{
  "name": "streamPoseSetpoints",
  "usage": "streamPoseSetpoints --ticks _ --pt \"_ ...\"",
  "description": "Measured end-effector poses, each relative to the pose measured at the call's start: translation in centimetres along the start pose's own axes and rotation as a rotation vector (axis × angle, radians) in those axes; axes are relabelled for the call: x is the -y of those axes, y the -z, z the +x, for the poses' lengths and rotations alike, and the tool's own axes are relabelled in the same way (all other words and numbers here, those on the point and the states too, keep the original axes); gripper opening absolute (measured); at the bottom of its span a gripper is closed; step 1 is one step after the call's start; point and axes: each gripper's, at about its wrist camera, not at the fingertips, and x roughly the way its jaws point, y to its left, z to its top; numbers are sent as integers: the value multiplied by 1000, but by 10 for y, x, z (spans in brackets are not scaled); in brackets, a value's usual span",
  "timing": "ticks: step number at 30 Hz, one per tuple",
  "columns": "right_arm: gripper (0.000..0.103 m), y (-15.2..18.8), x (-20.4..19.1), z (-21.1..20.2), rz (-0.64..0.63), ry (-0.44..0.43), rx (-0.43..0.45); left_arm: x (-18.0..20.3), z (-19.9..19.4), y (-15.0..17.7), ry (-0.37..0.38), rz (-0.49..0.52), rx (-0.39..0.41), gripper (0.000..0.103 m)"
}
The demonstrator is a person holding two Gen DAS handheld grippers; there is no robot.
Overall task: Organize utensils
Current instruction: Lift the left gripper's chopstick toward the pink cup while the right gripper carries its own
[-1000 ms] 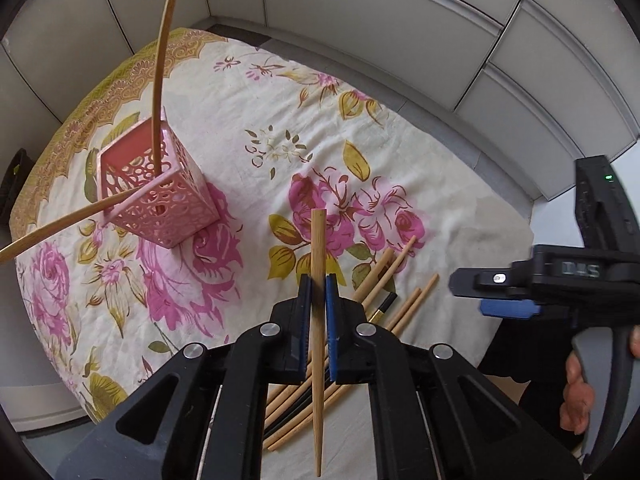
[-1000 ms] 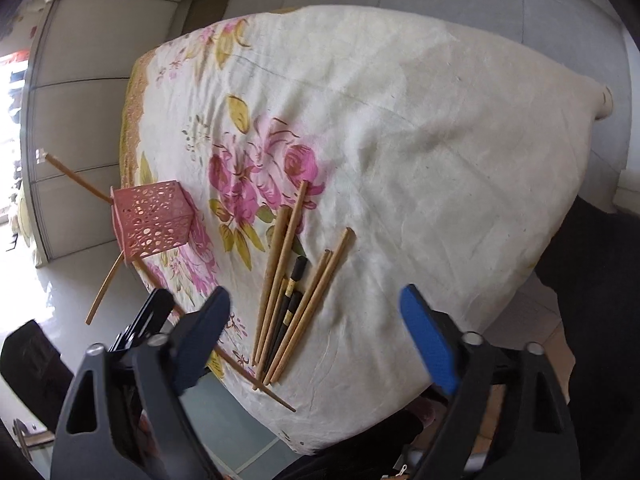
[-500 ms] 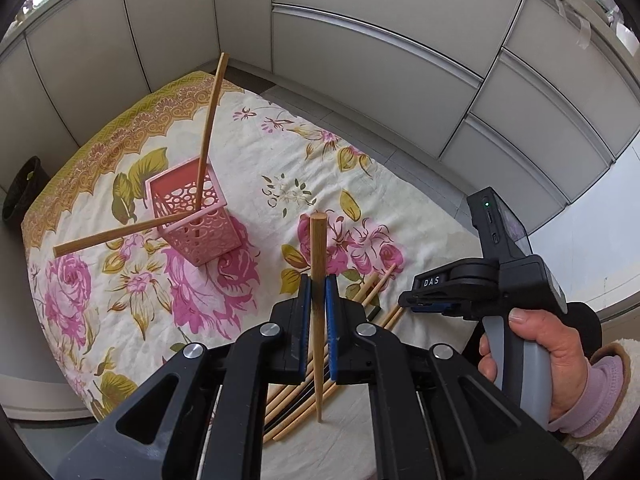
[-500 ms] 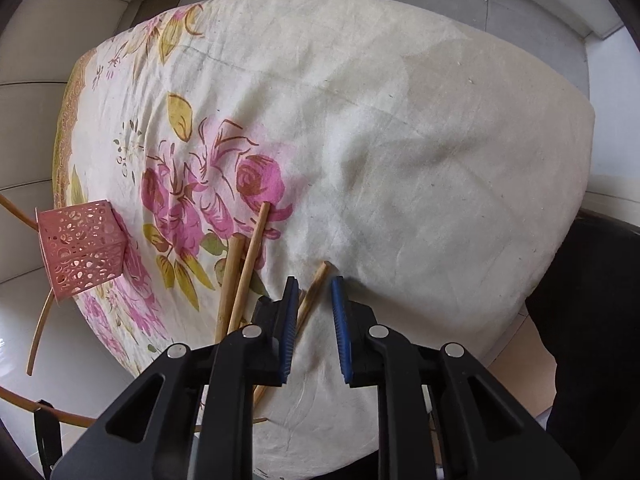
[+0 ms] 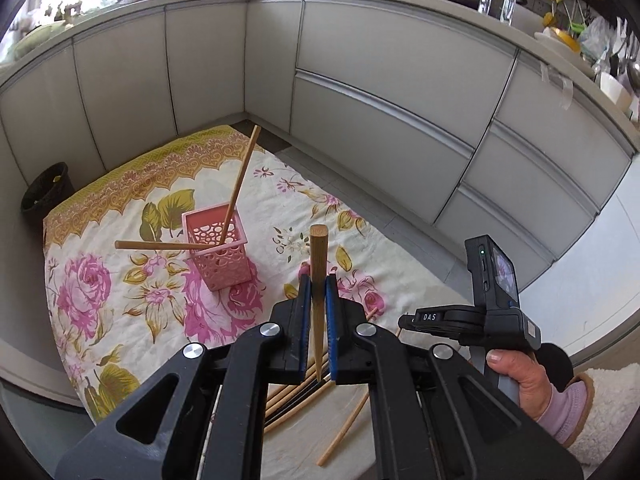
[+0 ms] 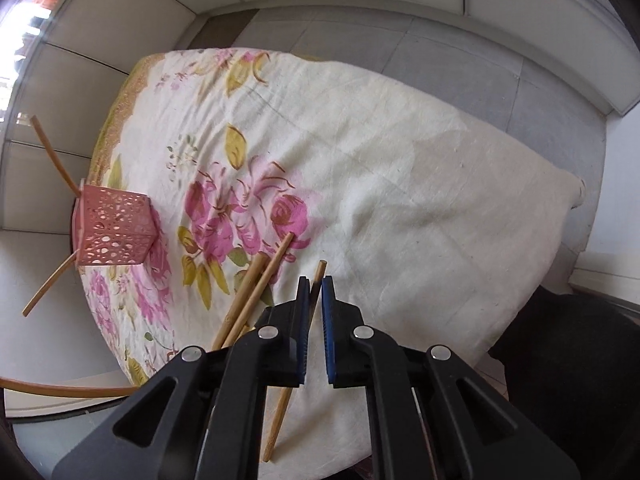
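My left gripper (image 5: 315, 286) is shut on a wooden chopstick (image 5: 319, 260) held upright, thick end up, above the floral cloth. A pink perforated holder (image 5: 216, 248) stands to the left with two chopsticks (image 5: 240, 184) leaning in it. My right gripper (image 6: 316, 292) is shut on a wooden chopstick (image 6: 318, 274) and holds it just above the cloth. Other chopsticks (image 6: 256, 284) lie on the cloth to its left. The holder (image 6: 114, 224) shows at the left of the right wrist view.
The table wears a floral cloth (image 5: 120, 292) and has a rounded edge on every side (image 6: 520, 240). White cabinets (image 5: 380, 92) ring the room. A dark bin (image 5: 46, 192) stands on the floor at the far left. The right hand-held gripper (image 5: 480, 312) shows beside the pile.
The right gripper came down over the pile, shut on one chopstick and lifted it. The left gripper has risen and tilted back with its chopstick.
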Motion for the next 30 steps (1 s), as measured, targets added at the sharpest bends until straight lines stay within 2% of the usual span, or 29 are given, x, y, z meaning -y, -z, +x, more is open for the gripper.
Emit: streamPoseSetpoints --ticks 8,16,22,24,27,28,29,30 --pt "6 17 -16 -74 -237 -76 210 16 -66 12 -95 -63 160 6" --pt "6 54 -51 -141 -484 -122 361 23 -95 12 -162 -137 192 6" --pt "6 66 -73 -187 -571 -191 431 13 -107 2 -198 -188 221 6" --pt "6 60 -77 -194 -562 -208 418 12 -109 -3 -197 -195 235 6" --pt "9 40 -64 -190 -445 -236 315 13 -111 -7 -174 -199 252 6" --pt "15 31 -58 -180 -404 -225 247 14 -110 -7 -164 -194 254 6" --pt "33 22 -49 -164 -356 -213 155 16 -110 -6 -155 -191 256 6" --pt "43 13 -36 -145 -283 -207 74 18 -109 -6 -148 -188 257 6"
